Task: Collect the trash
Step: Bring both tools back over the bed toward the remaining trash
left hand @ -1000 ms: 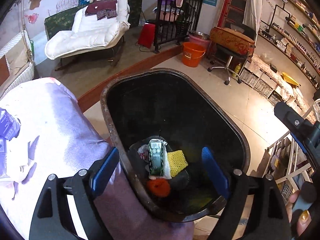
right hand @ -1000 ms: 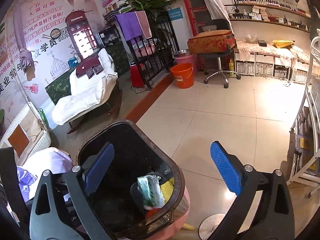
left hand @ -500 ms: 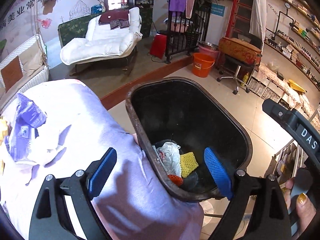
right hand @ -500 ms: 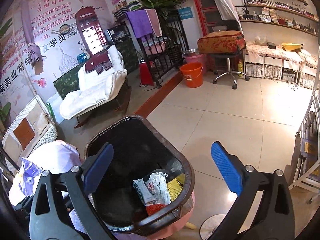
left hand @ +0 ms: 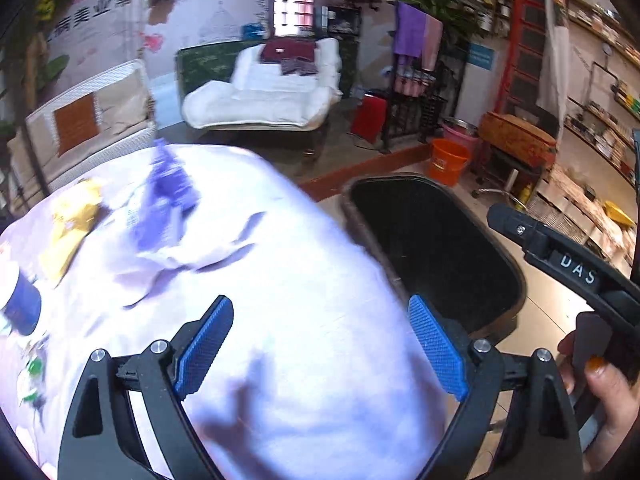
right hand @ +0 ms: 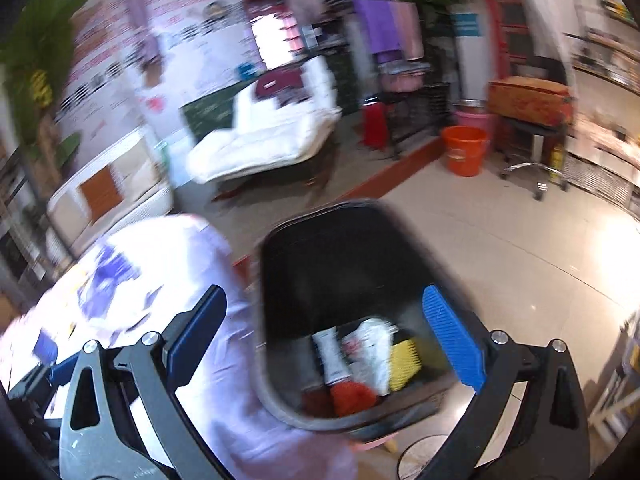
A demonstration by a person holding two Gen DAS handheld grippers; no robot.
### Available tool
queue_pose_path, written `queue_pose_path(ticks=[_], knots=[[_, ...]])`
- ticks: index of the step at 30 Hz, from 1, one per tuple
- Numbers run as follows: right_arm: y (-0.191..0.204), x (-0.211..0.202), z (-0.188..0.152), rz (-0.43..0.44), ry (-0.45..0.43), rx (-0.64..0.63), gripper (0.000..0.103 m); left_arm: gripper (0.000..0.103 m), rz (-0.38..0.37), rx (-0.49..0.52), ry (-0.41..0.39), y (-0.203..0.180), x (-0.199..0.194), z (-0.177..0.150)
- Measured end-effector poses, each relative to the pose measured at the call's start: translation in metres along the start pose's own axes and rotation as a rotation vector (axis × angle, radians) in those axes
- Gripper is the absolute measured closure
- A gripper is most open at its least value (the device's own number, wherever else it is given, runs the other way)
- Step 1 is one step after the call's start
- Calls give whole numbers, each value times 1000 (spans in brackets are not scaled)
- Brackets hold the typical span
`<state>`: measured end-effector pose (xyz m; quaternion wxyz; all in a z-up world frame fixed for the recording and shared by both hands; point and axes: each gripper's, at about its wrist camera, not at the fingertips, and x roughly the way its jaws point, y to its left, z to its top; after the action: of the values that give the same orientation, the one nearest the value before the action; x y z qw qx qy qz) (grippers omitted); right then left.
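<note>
A black trash bin (left hand: 496, 240) stands on the floor beside a table with a pale purple cloth (left hand: 280, 280). In the right wrist view the bin (right hand: 280, 280) holds a white tube (right hand: 332, 356), a crumpled white bag (right hand: 372, 352), yellow foam net (right hand: 406, 362) and a red item (right hand: 352, 396). On the cloth lie a purple wrapper (left hand: 164, 196), a yellow packet (left hand: 72, 220) and a blue-banded cup (left hand: 18, 304). My left gripper (left hand: 320, 344) is open and empty over the cloth. My right gripper (right hand: 324, 336) is open and empty over the bin's near rim.
A white lounge chair (left hand: 272, 92), a wicker seat (left hand: 88, 128), an orange bucket (left hand: 448, 160) and a stool with a patterned case (left hand: 516, 140) stand beyond. Shelves (left hand: 592, 196) line the right wall. The right gripper's body (left hand: 576, 272) and hand show at the right.
Both grippers have swung left, away from the bin and toward the table. The left view now shows mostly cloth with the wrappers and cup; both stay open and empty.
</note>
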<state>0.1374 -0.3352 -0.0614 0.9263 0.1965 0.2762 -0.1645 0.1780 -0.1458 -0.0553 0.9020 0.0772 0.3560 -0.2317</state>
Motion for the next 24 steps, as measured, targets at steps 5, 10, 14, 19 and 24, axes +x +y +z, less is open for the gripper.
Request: queue_pose_path(ticks=[5, 10, 14, 19, 24], knots=[[39, 5, -11, 120, 68, -95, 6, 14, 117, -145, 1, 59, -23, -19], [73, 7, -24, 202, 125, -189, 6, 14, 252, -242, 23, 116, -39, -36], [99, 6, -33, 262, 155, -263, 6, 14, 330, -291, 39, 158, -55, -52], [128, 6, -43, 319, 187, -323, 6, 15, 391, -339, 79, 200, -59, -70], [149, 2, -50, 356, 200, -380, 6, 24, 378, -334, 145, 225, -43, -70]])
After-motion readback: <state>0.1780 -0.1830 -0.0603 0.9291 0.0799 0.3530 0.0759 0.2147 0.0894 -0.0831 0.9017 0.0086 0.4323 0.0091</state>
